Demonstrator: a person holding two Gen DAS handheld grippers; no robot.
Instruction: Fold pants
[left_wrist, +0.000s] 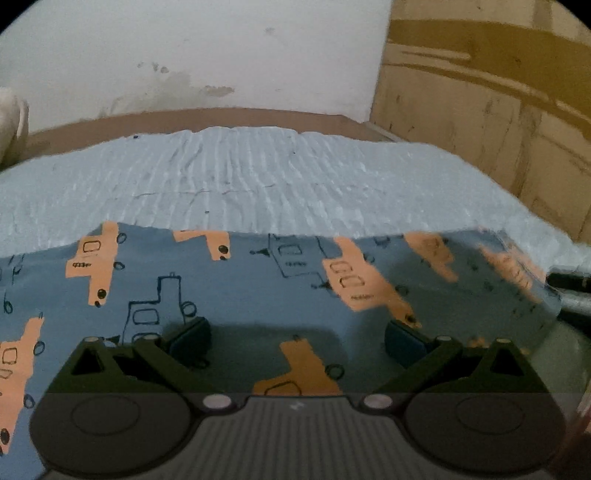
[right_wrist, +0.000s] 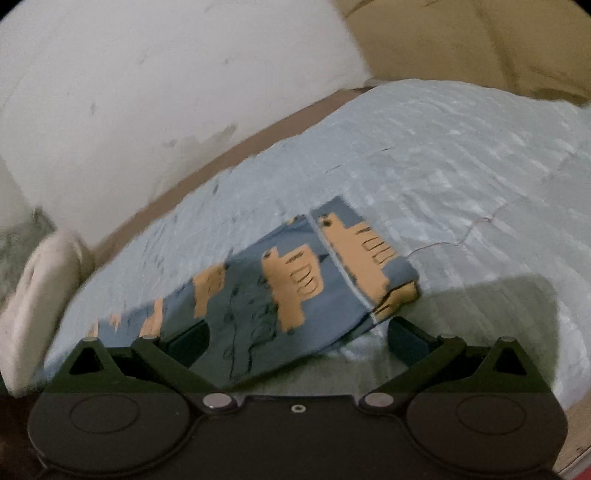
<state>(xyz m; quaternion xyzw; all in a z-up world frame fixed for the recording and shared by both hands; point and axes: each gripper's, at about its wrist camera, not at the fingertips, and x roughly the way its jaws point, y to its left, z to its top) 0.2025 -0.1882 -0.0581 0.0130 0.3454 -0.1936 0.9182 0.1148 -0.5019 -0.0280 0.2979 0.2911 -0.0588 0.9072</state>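
Note:
The pants (left_wrist: 236, 288) are blue with orange and outlined vehicle prints. They lie flat on a pale blue textured bed cover (left_wrist: 258, 177). My left gripper (left_wrist: 297, 339) is open, its jaws wide apart just above the cloth, holding nothing. In the right wrist view the end of the pants (right_wrist: 295, 280) with its hemmed edge lies on the cover (right_wrist: 461, 166), tilted across the frame. My right gripper (right_wrist: 297, 338) is open over that end, the cloth lying between and under the fingers, not pinched.
A white stained wall (left_wrist: 184, 55) and a brown edge strip (left_wrist: 184, 118) lie behind the bed. Cardboard boxes (left_wrist: 498, 110) stand at the right. A white bundle (right_wrist: 40, 288) lies at the bed's left edge. A dark tool part (left_wrist: 572, 291) shows at the far right.

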